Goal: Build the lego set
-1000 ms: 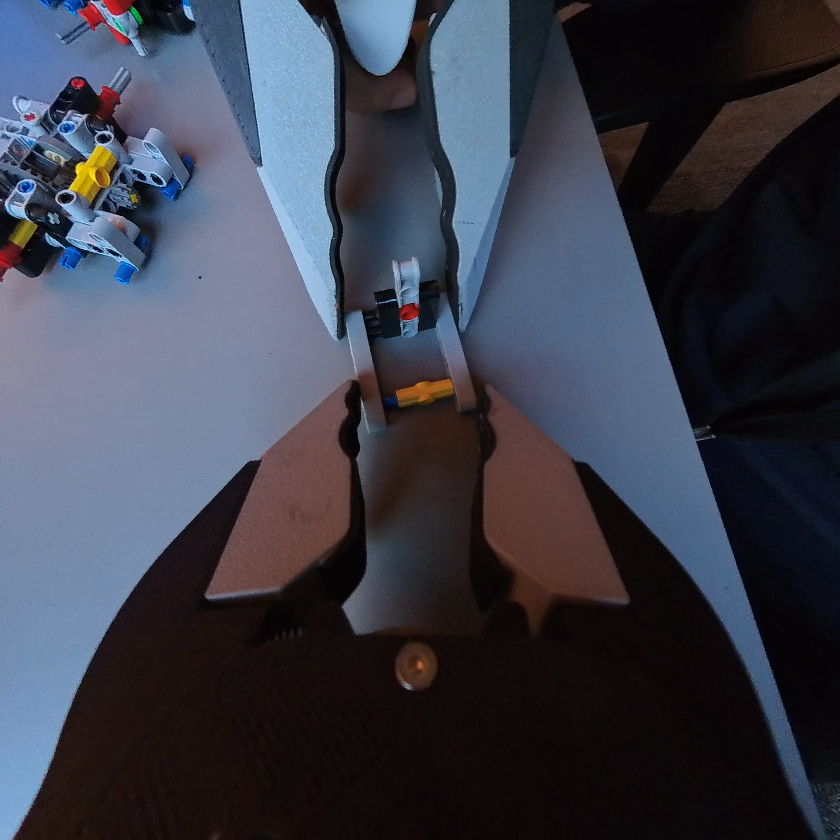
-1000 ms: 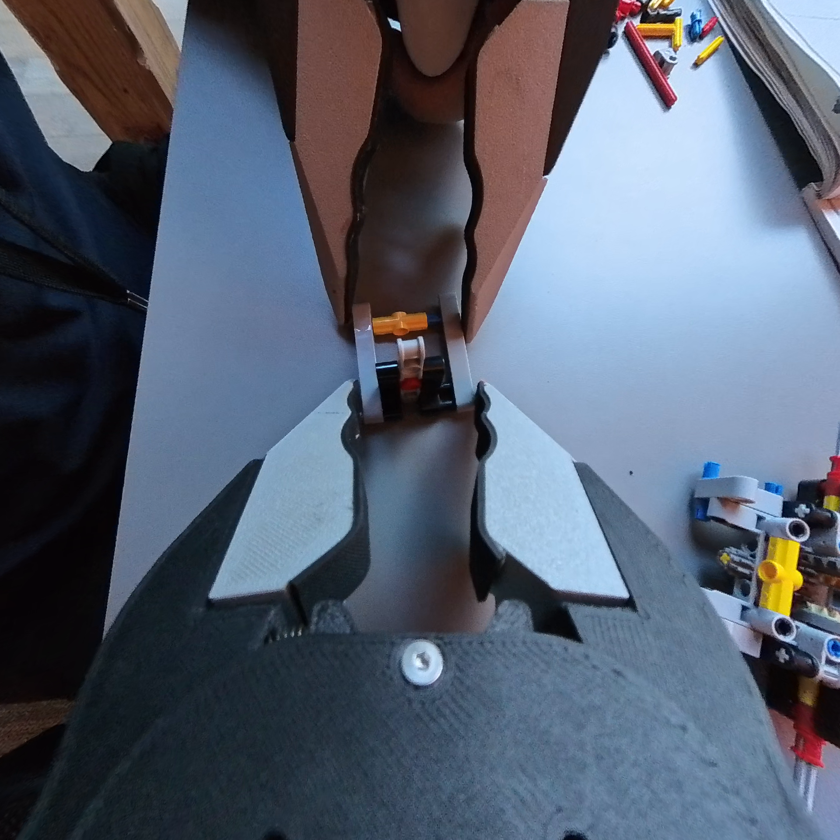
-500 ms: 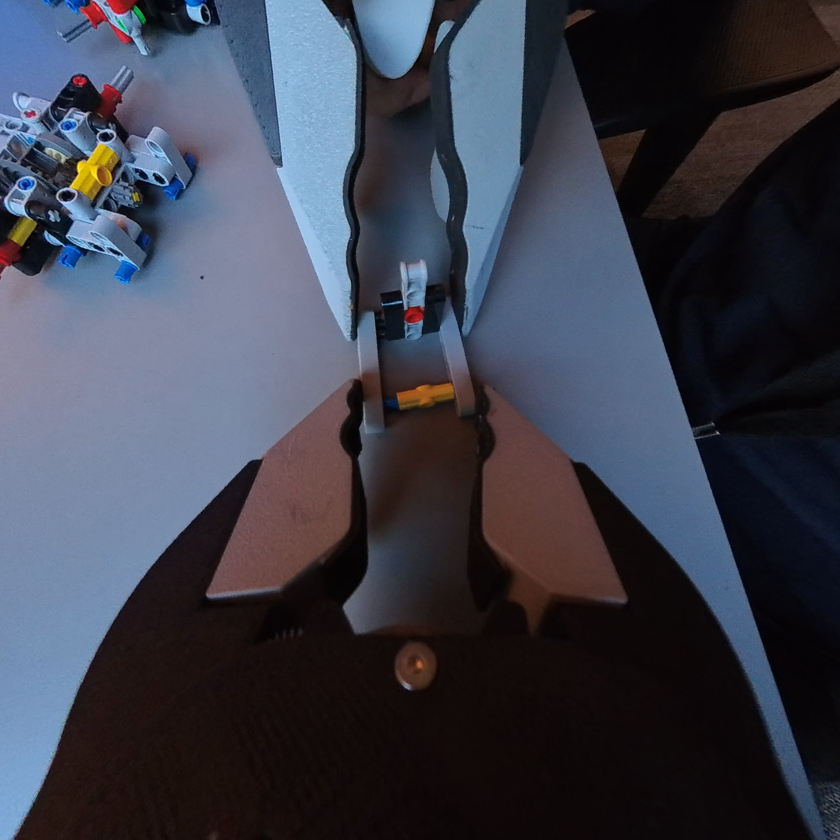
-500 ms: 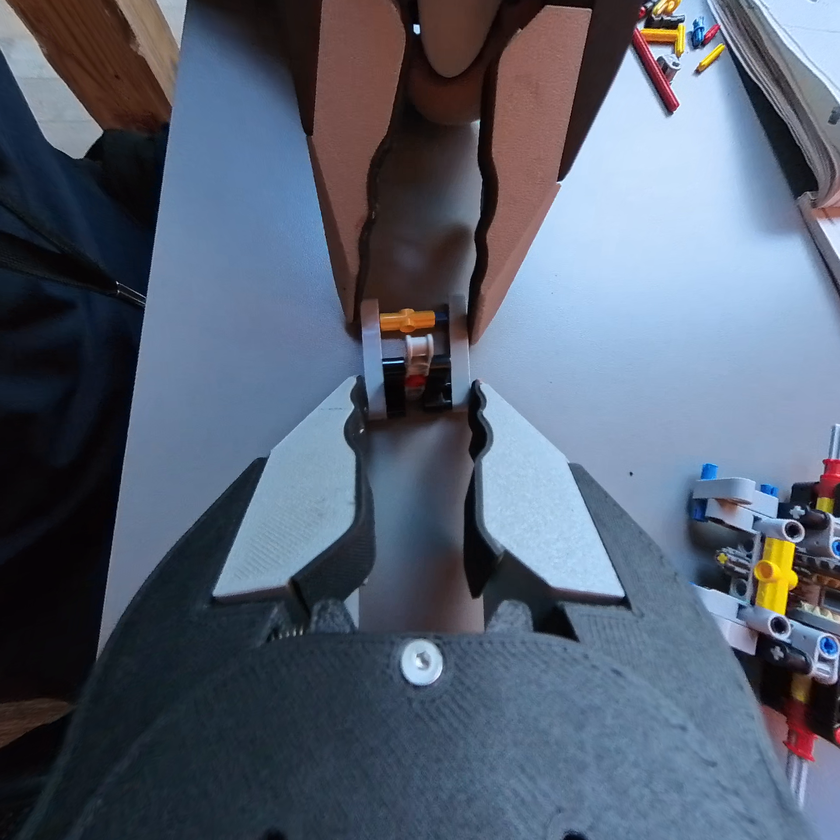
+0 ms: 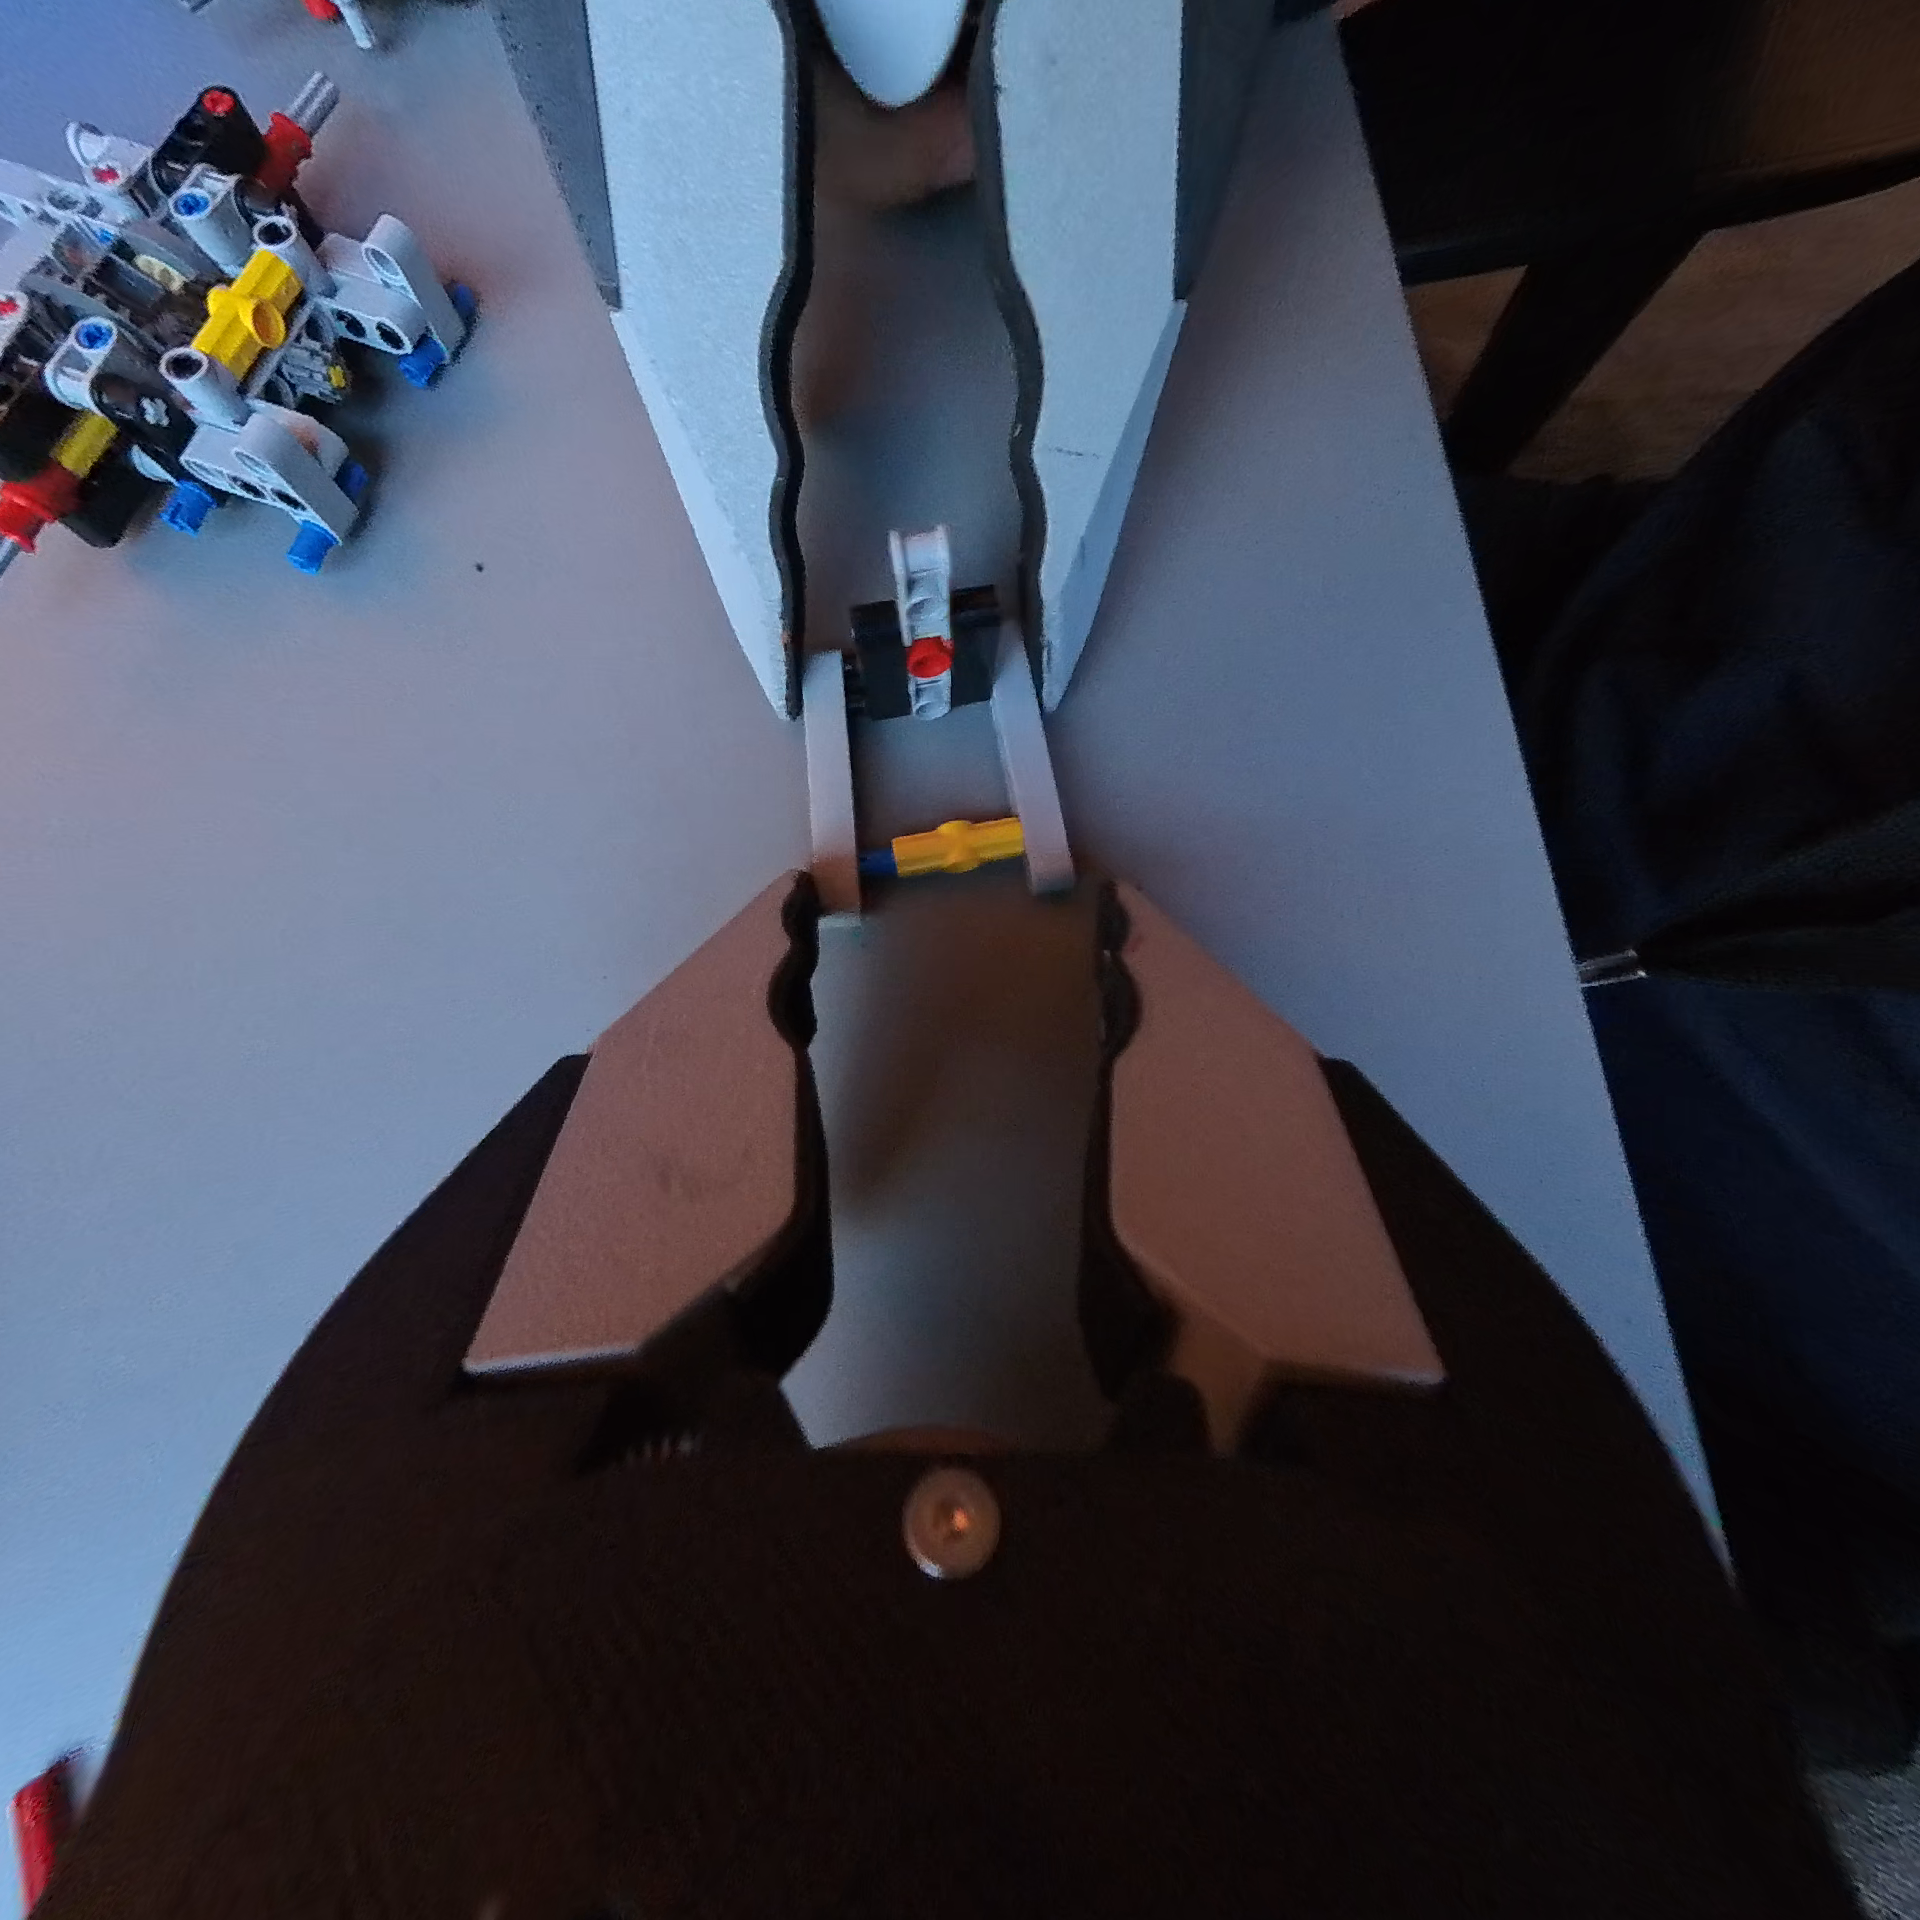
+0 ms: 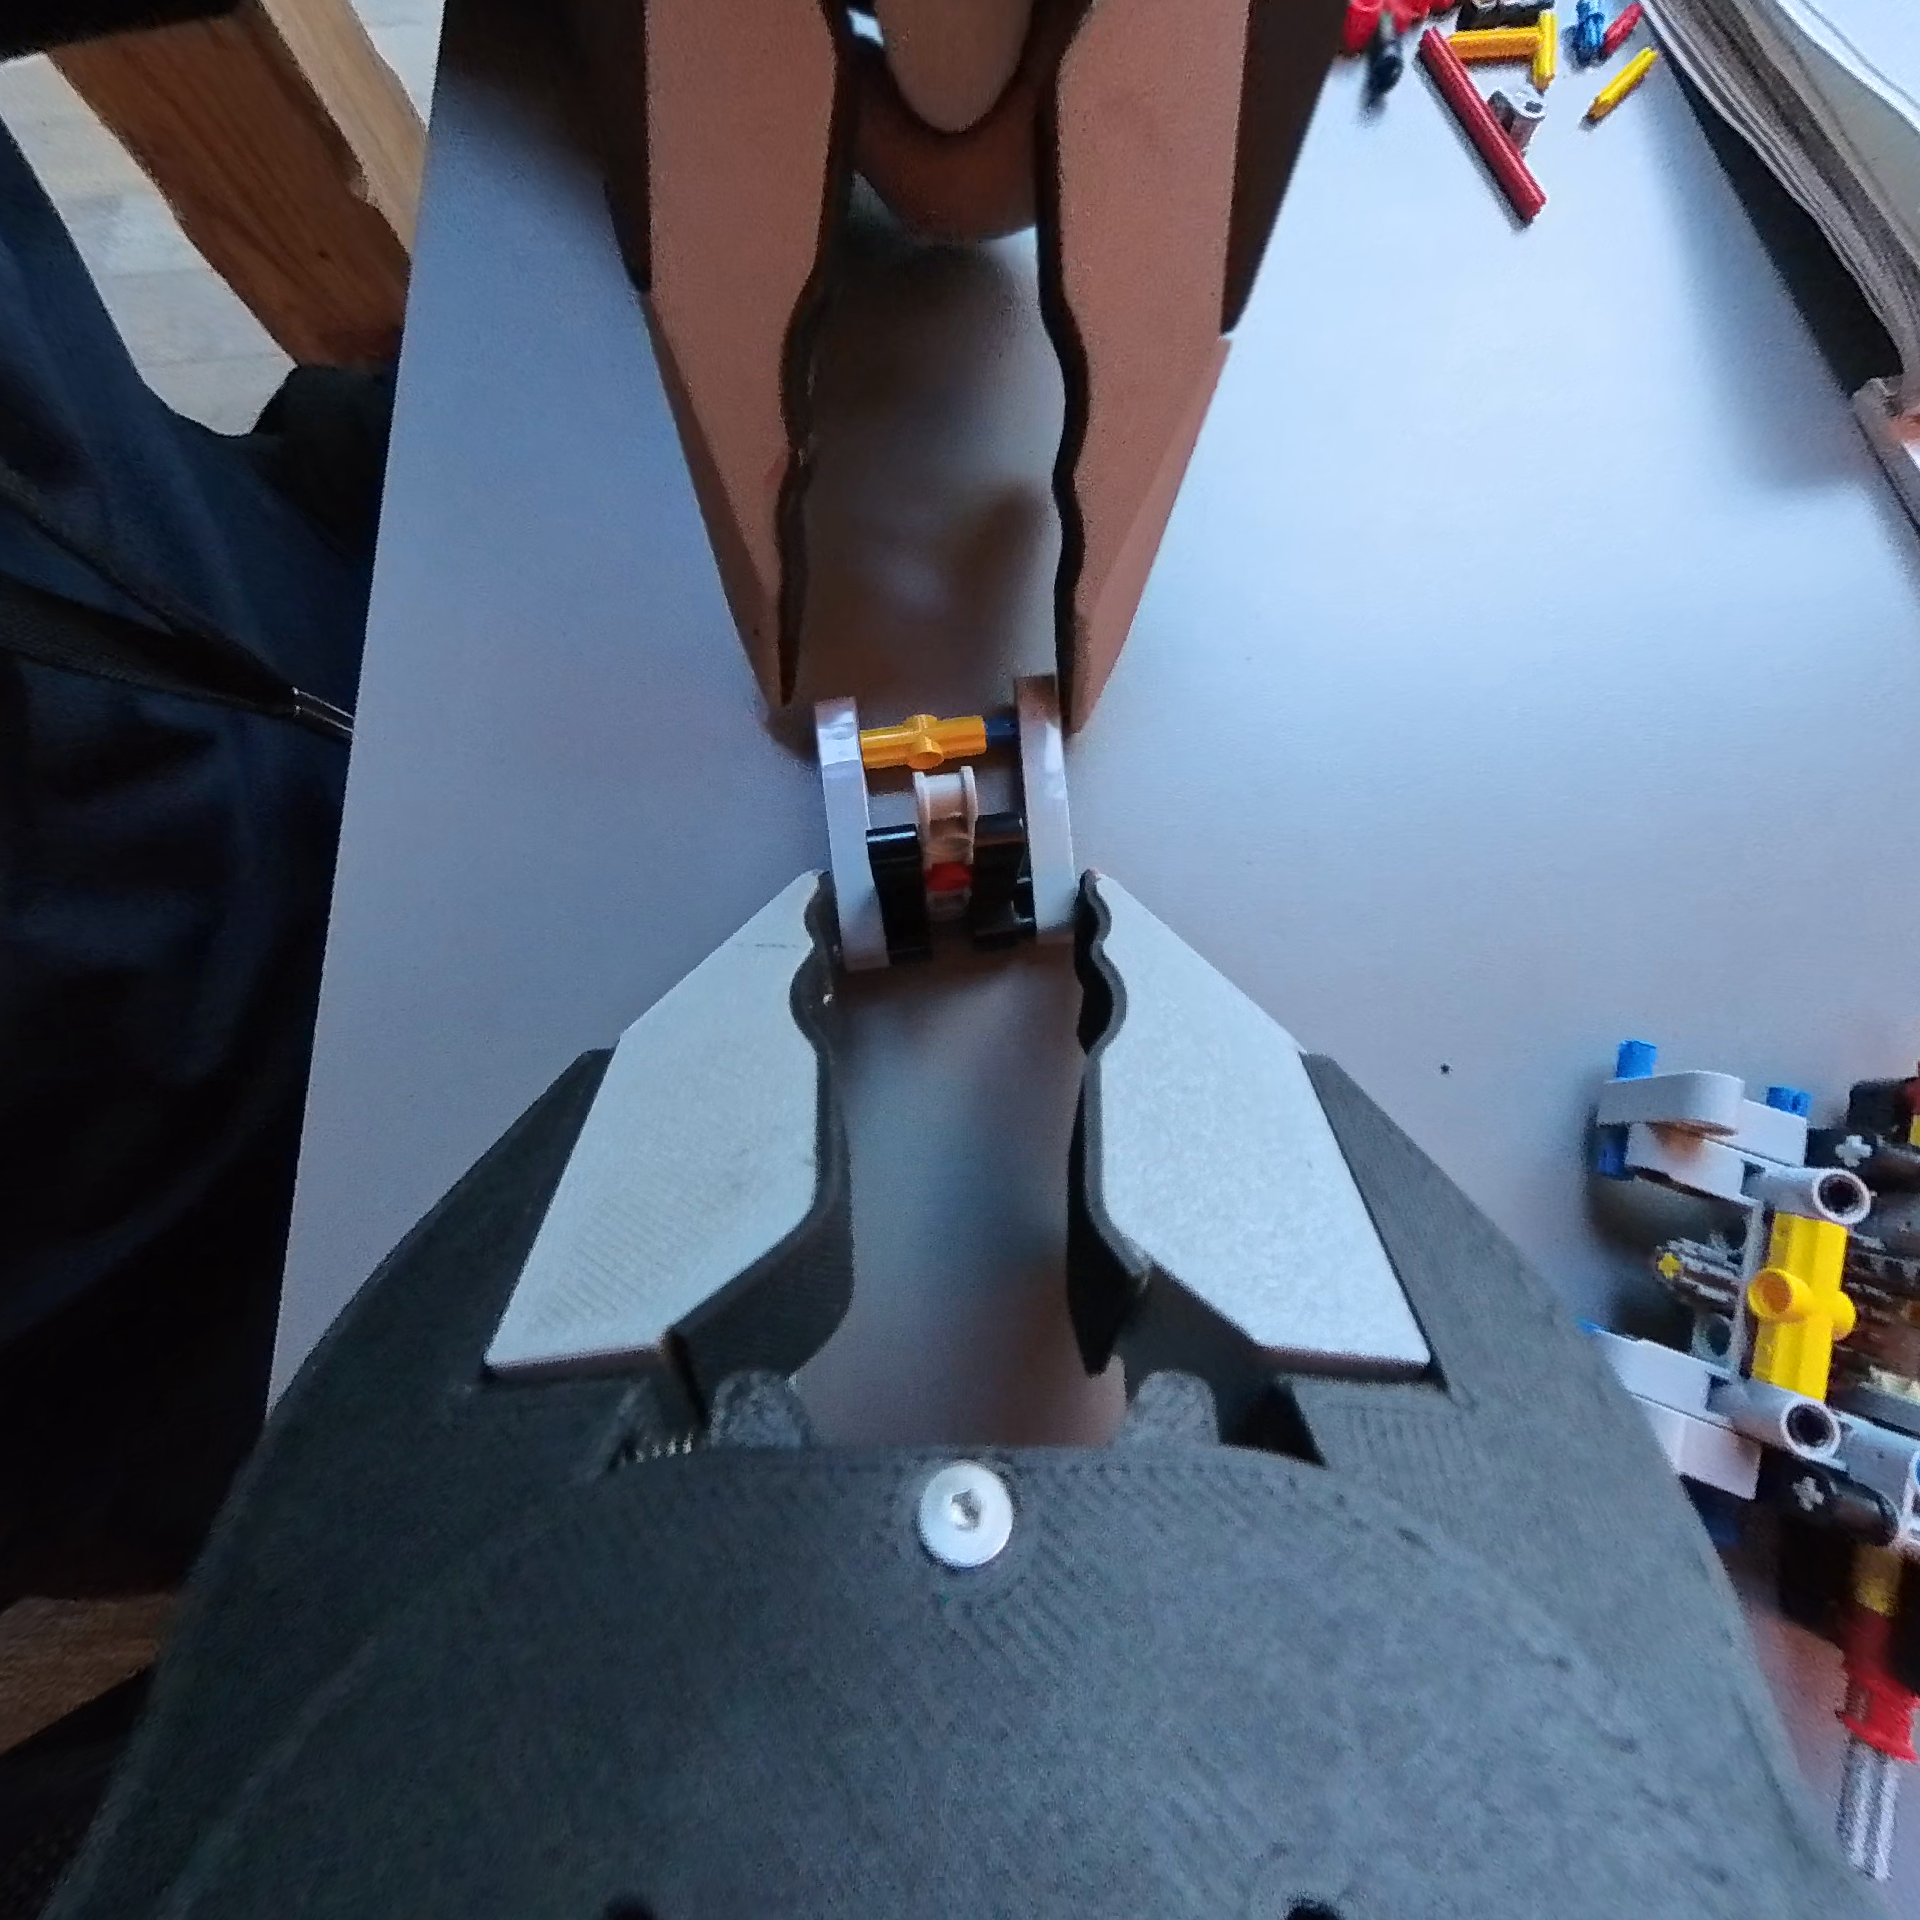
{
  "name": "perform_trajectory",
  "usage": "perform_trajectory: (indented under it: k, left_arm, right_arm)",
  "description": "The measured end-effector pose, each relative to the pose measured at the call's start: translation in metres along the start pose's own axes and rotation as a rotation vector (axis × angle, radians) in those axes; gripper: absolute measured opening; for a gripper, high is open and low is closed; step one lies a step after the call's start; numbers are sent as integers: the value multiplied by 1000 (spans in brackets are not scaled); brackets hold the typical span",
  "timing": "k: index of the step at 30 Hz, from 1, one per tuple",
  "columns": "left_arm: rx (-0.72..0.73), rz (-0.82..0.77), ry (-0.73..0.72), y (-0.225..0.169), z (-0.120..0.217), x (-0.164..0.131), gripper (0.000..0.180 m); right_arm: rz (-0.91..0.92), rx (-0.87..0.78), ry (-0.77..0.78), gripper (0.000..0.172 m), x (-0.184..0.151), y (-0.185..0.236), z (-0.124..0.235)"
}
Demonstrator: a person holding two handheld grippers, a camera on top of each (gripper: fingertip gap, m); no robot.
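A small brick assembly [image 6: 945, 862] hangs between my two grippers above the grey table [image 5: 312, 935]. It has two grey beams, a yellow connector [image 5: 951, 847] at one end, and black pieces with a white part and a red pin [image 5: 928, 657] at the other. My right gripper [image 6: 954, 914] is shut on the beams at the black end; it also shows in the left wrist view [image 5: 914, 686]. My left gripper [image 5: 951, 904] is open around the yellow end. One fingertip [image 5: 1110, 914] stands clear of its beam, the other lies by the left beam.
A larger brick model [image 5: 177, 343] lies on the table, also in the right wrist view [image 6: 1787, 1299]. Loose red, yellow and blue pieces [image 6: 1486, 94] and a stack of paper [image 6: 1818, 156] lie farther off. The table edge [image 5: 1507, 727] and a person's dark clothing [image 5: 1714, 727] are close by. The grippers are tip to tip, or close to it.
My left gripper's jaws have widened and come off the yellow end of the assembly. My right gripper closed slightly on the beams earlier and keeps its hold.
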State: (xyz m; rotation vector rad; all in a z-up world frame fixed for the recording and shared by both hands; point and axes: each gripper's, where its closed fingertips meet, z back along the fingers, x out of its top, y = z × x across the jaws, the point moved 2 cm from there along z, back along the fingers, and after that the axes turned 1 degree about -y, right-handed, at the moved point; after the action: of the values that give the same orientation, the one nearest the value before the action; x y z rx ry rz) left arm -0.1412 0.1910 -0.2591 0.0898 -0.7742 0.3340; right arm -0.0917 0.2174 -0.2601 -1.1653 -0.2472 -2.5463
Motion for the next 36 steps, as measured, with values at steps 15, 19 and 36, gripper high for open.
perform_trajectory:
  k: [15, 19, 36]
  left_arm:
    - [74, 40, -52, 2, -5, 3, 48]
    - [78, 39, -52, 3, -4, 3, 47]
    - [109, 83, -54, 4, 0, 0, 38]
  right_arm:
    - [103, -43, -13, 52, 9, 0, -7]
    - [140, 6, 3, 47, 17, 3, -19]
    - [107, 39, 11, 40, 18, -2, -22]
